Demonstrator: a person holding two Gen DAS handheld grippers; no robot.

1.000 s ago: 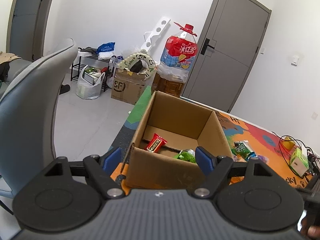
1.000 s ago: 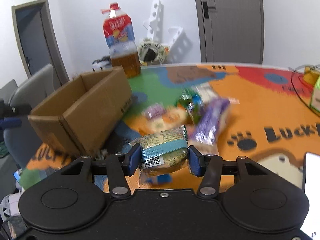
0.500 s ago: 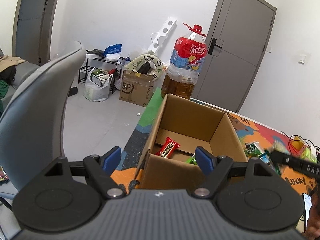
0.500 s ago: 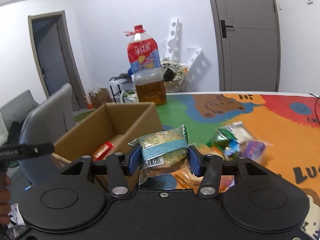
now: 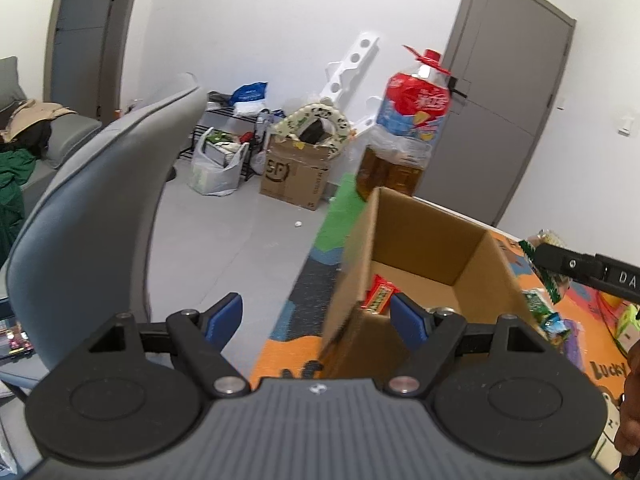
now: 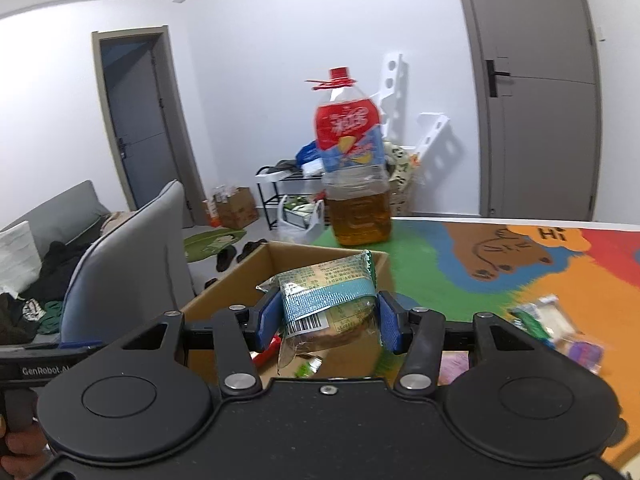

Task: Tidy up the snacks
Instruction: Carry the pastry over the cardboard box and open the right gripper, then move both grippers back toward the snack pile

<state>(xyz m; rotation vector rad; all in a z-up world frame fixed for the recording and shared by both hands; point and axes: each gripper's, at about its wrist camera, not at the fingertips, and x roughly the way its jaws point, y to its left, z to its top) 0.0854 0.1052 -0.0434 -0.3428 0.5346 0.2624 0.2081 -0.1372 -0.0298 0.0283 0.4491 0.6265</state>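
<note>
One snack packet point(image 6: 328, 302), barcoded with a teal band, clamped in the right gripper point(image 6: 327, 322) above one open cardboard box point(image 6: 224, 300). Left gripper point(image 5: 316, 316): jaws apart, empty. One red wrapper point(image 5: 381, 294) inside the box. Table mat point(image 6: 552, 236) reads "Hi".

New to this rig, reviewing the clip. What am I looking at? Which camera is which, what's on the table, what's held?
No robot arm: a person holds a two-finger gripper in each hand, each with a fisheye camera looking along its fingers. The left view shows the left gripper, open and empty, by the cardboard box, which holds a red snack bar. The right view shows the right gripper clamped on a wrapped snack near the box. On the colourful mat: loose snack packets and an oil bottle.
</note>
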